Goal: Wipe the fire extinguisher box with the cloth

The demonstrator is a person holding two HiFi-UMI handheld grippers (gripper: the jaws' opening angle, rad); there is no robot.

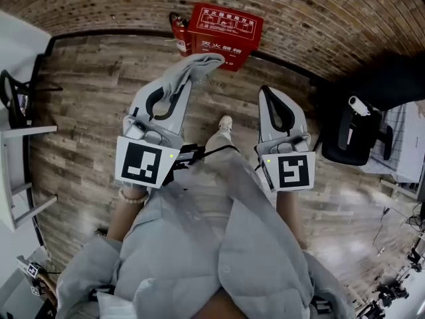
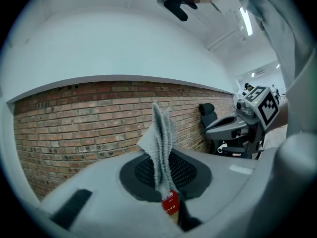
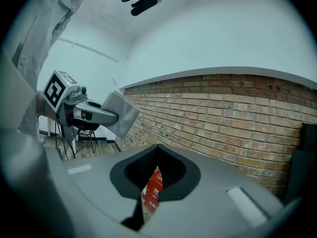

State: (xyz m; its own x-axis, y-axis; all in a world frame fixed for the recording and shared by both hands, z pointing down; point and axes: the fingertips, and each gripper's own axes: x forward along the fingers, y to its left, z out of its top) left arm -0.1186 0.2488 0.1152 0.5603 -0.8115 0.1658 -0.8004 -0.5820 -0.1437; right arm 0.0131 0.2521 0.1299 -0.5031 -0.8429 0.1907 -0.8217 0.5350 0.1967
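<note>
We hold the left tool (image 1: 180,85) clamped on the cloth (image 1: 199,64), whose free end fans out past the jaws so it can lead the wipe. The fire extinguisher box (image 1: 224,26) sits at 12 o'clock on the floor (image 1: 86,111) against the brick wall (image 1: 319,18); we judge it not yet touched. The right tool (image 1: 267,95), at 3 o'clock from the left, has its jaws together and empty, likely kept clear.
</note>
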